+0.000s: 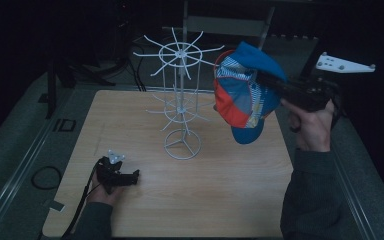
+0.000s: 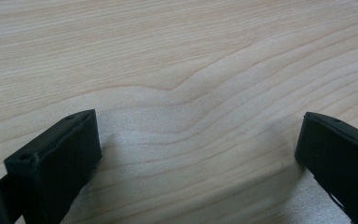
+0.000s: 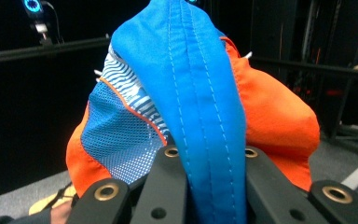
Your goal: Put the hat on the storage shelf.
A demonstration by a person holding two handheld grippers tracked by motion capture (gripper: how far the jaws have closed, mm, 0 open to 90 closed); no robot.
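My right gripper (image 1: 272, 82) is raised above the far right part of the wooden surface (image 1: 220, 185), and its jaws are clamped tight on a cap (image 1: 245, 95). In the right gripper view the jaws rise on either side of a stitched blue band of the cap (image 3: 200, 93), pinching the folded cloth between them, with orange cloth to one side and blue mesh and striped cloth to the other. From the high view the cap hangs in the air off the jaws, its blue, orange and striped panels facing the white wire rack (image 1: 180, 100), and its brim points down toward the surface without touching it. The cap sits just beside the rack's upper ring of prongs, on the right, but I cannot tell whether it touches any of them. The rack stands upright on its round foot near the middle of the far half of the surface. My left gripper (image 1: 130, 176) rests low on the near left part of the surface, well apart from the rack and the cap. In the left gripper view its jaws stand wide apart with bare wood (image 2: 191, 93) between them, holding nothing.
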